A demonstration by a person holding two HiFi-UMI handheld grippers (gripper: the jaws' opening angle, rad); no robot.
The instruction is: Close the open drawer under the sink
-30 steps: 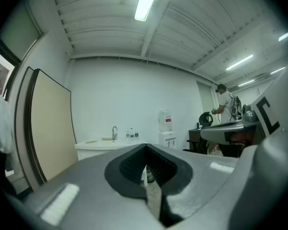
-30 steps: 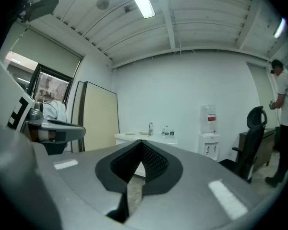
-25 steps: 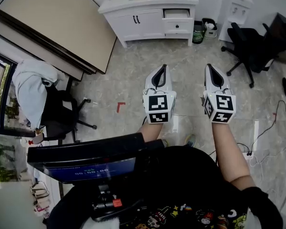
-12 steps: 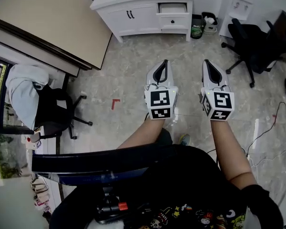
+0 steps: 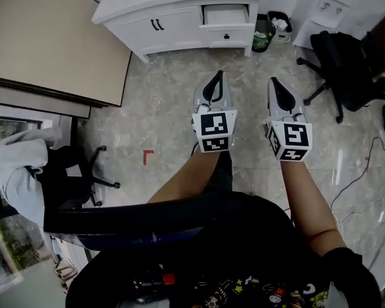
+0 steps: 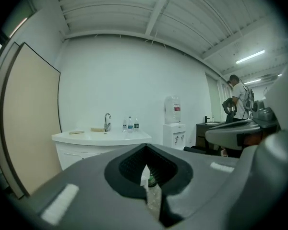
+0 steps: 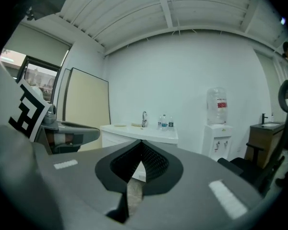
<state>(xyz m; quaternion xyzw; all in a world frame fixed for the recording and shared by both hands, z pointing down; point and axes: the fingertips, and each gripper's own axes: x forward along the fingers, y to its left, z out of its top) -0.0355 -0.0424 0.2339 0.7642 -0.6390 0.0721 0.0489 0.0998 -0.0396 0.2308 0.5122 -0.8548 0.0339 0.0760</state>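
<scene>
The white sink cabinet [image 5: 173,8] stands across the floor at the top of the head view. Its upper right drawer [image 5: 224,15] is pulled out, showing its inside. My left gripper [image 5: 216,76] and right gripper [image 5: 272,82] are held side by side in the air, pointing at the cabinet and well short of it. Both are shut and hold nothing. In the left gripper view the cabinet [image 6: 98,139] with its faucet [image 6: 107,121] lies beyond the closed left gripper [image 6: 145,150]. The right gripper view shows the cabinet [image 7: 137,133] past the closed right gripper [image 7: 141,145].
A bin [image 5: 264,33] and a white water dispenser [image 5: 327,5] stand right of the cabinet. A black office chair [image 5: 346,59] is at right, another chair with a white cloth [image 5: 25,169] at left. A beige panel [image 5: 45,37] leans at left. Cables [image 5: 366,165] lie on the floor.
The cabinet has come nearer and shifted left in the head view as the person walks toward it. Both grippers stay shut and side by side.
</scene>
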